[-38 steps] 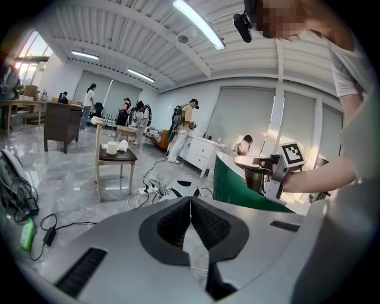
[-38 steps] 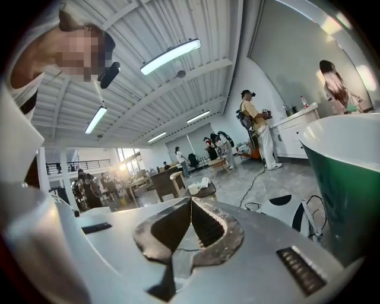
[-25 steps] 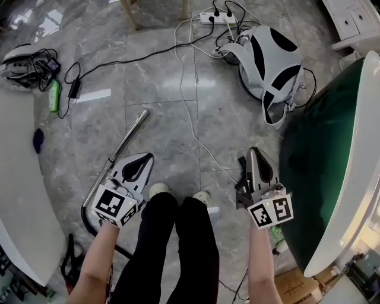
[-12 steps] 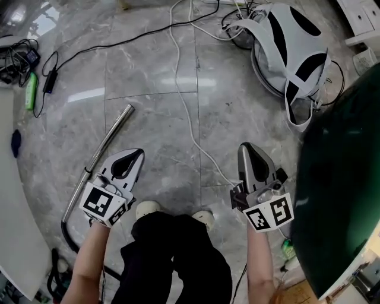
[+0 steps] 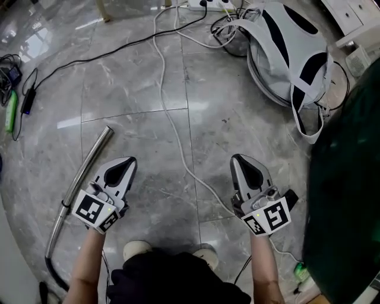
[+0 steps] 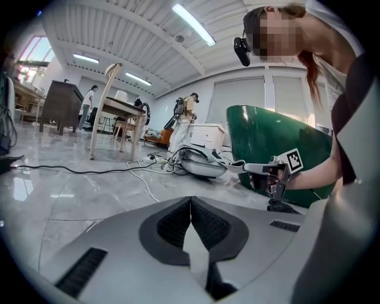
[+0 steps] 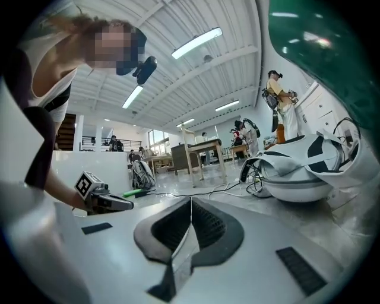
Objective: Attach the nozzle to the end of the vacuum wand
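Observation:
The silver vacuum wand [image 5: 83, 172] lies slanted on the grey floor at the left, its lower end joined to a black hose [image 5: 52, 270]. My left gripper [image 5: 126, 162] is shut and empty, just to the right of the wand and apart from it. My right gripper [image 5: 238, 160] is also shut and empty, over a white cable [image 5: 178, 148]. In the left gripper view the jaws [image 6: 190, 203] meet with nothing between them; the same holds in the right gripper view [image 7: 190, 206]. I make out no nozzle in any view.
A white and black rounded unit with straps [image 5: 291, 53] lies at the back right, next to a power strip [image 5: 205, 6] and tangled cords. A dark green curved body [image 5: 347, 178] fills the right side. A green item [image 5: 10, 110] lies at the far left.
Both grippers have sunk toward the floor, still shut. The head view has dropped with them, so the wand and the floor tiles now look nearer.

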